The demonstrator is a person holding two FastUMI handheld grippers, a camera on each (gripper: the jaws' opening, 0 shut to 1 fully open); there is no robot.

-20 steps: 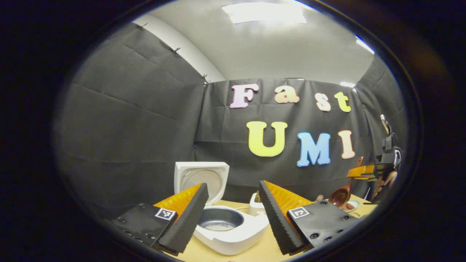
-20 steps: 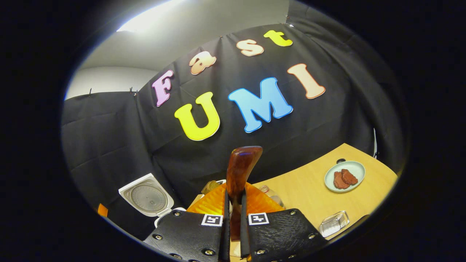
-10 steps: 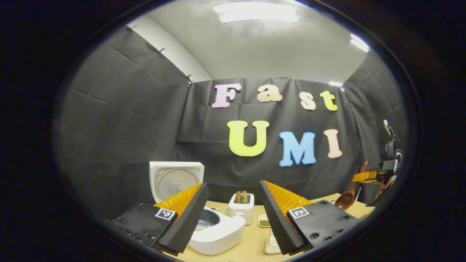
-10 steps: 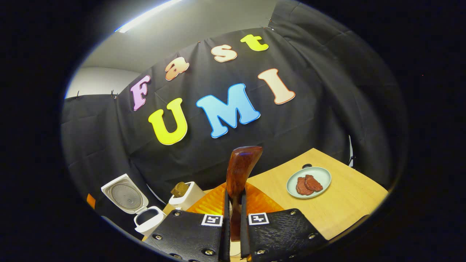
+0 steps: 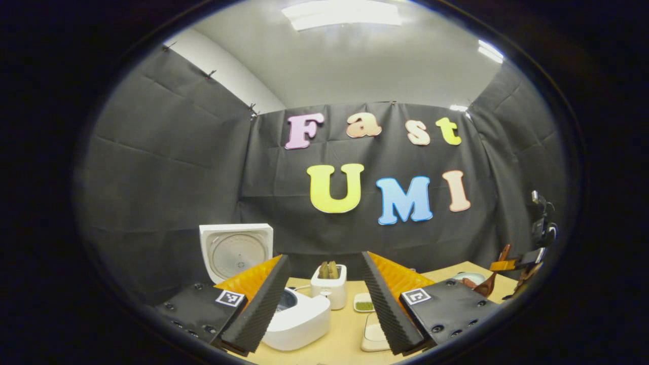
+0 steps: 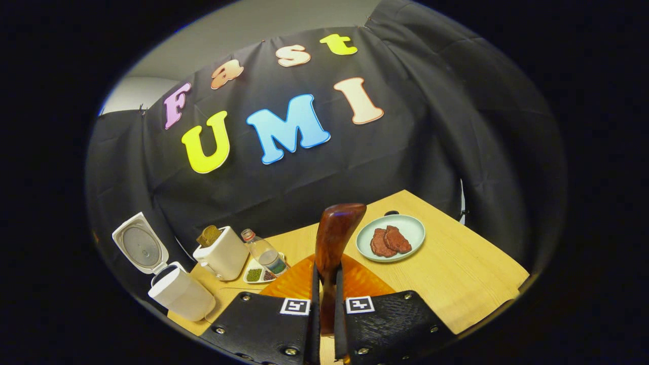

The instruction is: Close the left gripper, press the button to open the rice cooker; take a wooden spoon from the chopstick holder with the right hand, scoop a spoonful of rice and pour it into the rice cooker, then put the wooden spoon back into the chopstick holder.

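Note:
The white rice cooker [image 5: 296, 319] stands on the table with its lid [image 5: 236, 251] up. It sits low between and behind the fingers of my left gripper [image 5: 324, 257], which is open and holds nothing. In the right gripper view, the cooker [image 6: 180, 294] and its raised lid [image 6: 139, 247] are at the far left. My right gripper [image 6: 327, 276] is shut on the handle of the brown wooden spoon [image 6: 335, 238], which sticks up between the fingers. In the left gripper view, the right gripper [image 5: 507, 264] hangs at the far right with the spoon bowl [image 5: 488, 286] pointing down.
A white toaster [image 6: 220, 253] with bread stands right of the cooker. Beside it are a small bottle [image 6: 263, 251] and a divided dish [image 6: 257, 275]. A pale plate [image 6: 410, 228] with meat slices rests further right on the wooden table [image 6: 456, 274]. Black cloth walls the booth.
The left gripper has backed away from the cooker, which now looks smaller. The right gripper has carried the spoon away to the right and tilted down, so more of the table shows.

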